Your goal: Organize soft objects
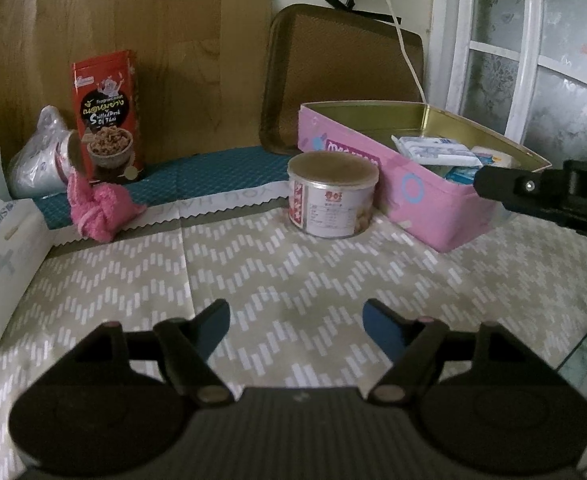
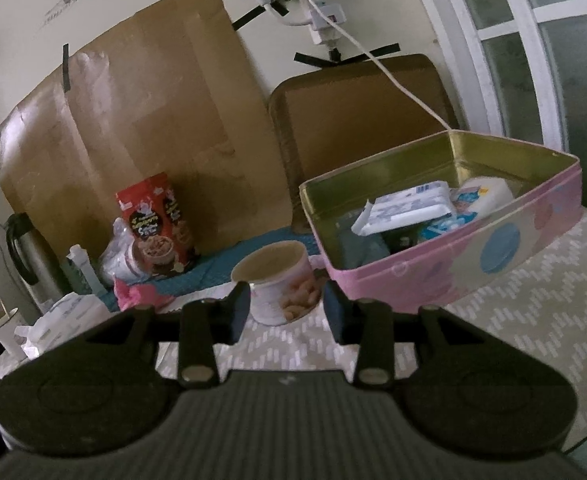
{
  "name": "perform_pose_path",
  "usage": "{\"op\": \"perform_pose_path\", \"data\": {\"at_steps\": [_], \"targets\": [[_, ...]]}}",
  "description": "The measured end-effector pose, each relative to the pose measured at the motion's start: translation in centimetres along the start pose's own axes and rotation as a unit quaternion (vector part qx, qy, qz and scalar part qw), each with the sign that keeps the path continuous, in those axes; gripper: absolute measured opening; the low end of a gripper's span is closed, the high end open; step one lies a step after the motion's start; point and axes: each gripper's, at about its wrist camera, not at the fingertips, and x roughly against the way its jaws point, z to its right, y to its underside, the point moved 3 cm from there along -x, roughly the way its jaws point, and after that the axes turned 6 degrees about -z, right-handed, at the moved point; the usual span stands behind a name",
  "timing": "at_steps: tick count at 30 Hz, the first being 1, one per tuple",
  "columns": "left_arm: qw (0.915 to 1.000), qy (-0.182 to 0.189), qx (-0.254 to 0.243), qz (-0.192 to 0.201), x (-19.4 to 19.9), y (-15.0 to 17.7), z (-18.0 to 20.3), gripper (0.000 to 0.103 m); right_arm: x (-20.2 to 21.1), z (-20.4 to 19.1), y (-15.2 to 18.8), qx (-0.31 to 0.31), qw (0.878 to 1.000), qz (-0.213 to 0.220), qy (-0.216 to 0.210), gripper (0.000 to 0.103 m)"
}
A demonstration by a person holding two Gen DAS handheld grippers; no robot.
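Clearly the pink tin (image 1: 421,200) sits far right, already holding soft packs, while the pink cloth (image 1: 97,212) lies far left, knotted and bunched. Nearer it is the left gripper (image 1: 296,322), jaws apart and empty; the right gripper (image 2: 287,312) is empty too.

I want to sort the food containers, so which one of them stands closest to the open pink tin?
The round can, with its pale lid and peanut picture, stands right beside the pink tin. The red snack box stands far off by the brown wall board.
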Motion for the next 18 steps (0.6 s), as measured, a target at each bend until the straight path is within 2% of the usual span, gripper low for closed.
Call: {"op": "perform_pose_path", "data": {"at_steps": [14,18], "targets": [[0.9999,0.001,-0.01,-0.006,-0.51,0.15,0.32,0.079,-0.2,0.65,0.41,-0.018,1.0,-0.01,-0.002,0.043],[0.9999,0.0,-0.015,-0.002,-0.43,0.15,0.34,0.083,-0.06,0.54,0.41,-0.02,1.0,-0.007,-0.004,0.043]]}}
